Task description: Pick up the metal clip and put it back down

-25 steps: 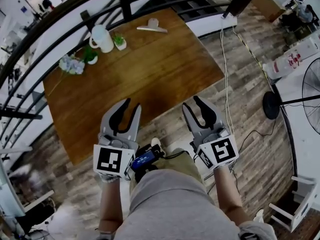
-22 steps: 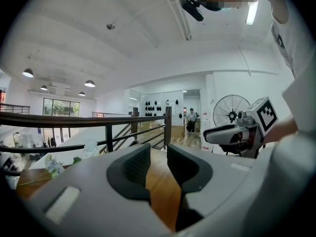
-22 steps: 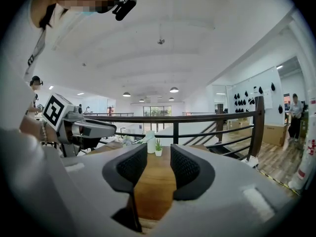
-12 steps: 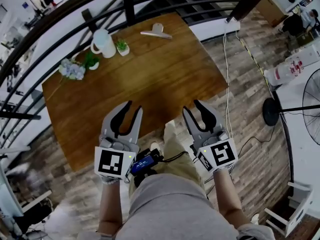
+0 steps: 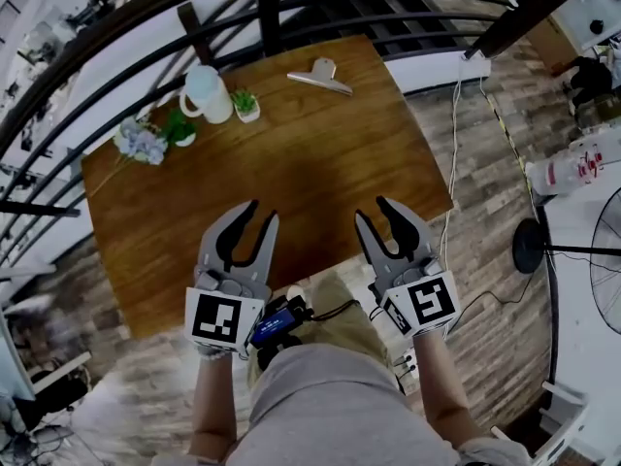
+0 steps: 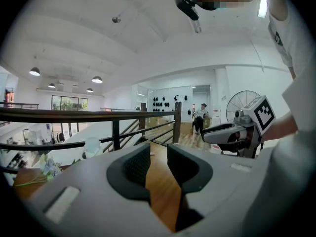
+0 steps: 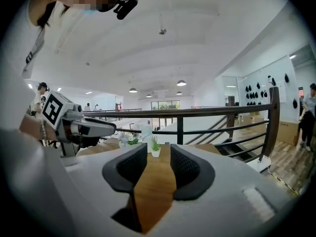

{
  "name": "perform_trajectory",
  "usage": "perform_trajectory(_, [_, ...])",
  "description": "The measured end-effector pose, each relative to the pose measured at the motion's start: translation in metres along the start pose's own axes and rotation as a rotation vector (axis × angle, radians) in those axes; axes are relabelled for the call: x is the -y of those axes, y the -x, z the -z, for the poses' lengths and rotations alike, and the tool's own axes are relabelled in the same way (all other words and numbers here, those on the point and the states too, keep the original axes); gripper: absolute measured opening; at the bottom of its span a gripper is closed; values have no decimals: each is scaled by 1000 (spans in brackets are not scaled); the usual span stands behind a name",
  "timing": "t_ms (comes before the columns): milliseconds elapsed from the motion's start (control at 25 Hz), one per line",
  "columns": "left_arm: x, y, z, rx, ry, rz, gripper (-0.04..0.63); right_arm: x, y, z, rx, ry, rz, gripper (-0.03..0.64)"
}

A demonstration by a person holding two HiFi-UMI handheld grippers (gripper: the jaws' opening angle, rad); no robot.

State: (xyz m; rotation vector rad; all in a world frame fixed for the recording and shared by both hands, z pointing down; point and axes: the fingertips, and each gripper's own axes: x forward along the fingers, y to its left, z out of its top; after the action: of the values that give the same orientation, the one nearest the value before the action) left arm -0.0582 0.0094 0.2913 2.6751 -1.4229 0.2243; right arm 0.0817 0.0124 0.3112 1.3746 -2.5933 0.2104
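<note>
Silver metal clip (image 5: 320, 74) is lying crosswise at the brown wooden table's (image 5: 291, 153) far edge, well beyond left gripper (image 5: 263, 210) and seemingly nearer right gripper (image 5: 370, 208), both gaping empty.

The body of my left claw (image 6: 157, 154) hides the lower part of the white mug (image 6: 92, 144). The fan (image 5: 609, 241) is cut by the right edge, my 2 forearms (image 5: 209, 406) by the near one. The floor (image 5: 39, 314) at near left is blurred.

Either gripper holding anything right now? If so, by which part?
Nothing held. Left gripper and right gripper are both open and empty; the metal clip lies untouched near the far edge of the table.
</note>
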Motion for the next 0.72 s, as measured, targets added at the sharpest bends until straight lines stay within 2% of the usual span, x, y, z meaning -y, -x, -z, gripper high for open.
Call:
perform_trajectory(120, [-11,-23,7,-36,8,-21,106,19,-22,1,-12,2,-22,138])
perform_trajectory(360, [-48,-70,14,-37,40,-43,107,45,-84,8,-54,2,-71,138])
perform_trajectory(480, [-58,-90,20,-67,52,-56,109,60,-106,9,-71,10,-92,138])
perform_trajectory(720, [-74,-124,25,-64,71,-79,109,88,-143,13,-88,22,-120,138])
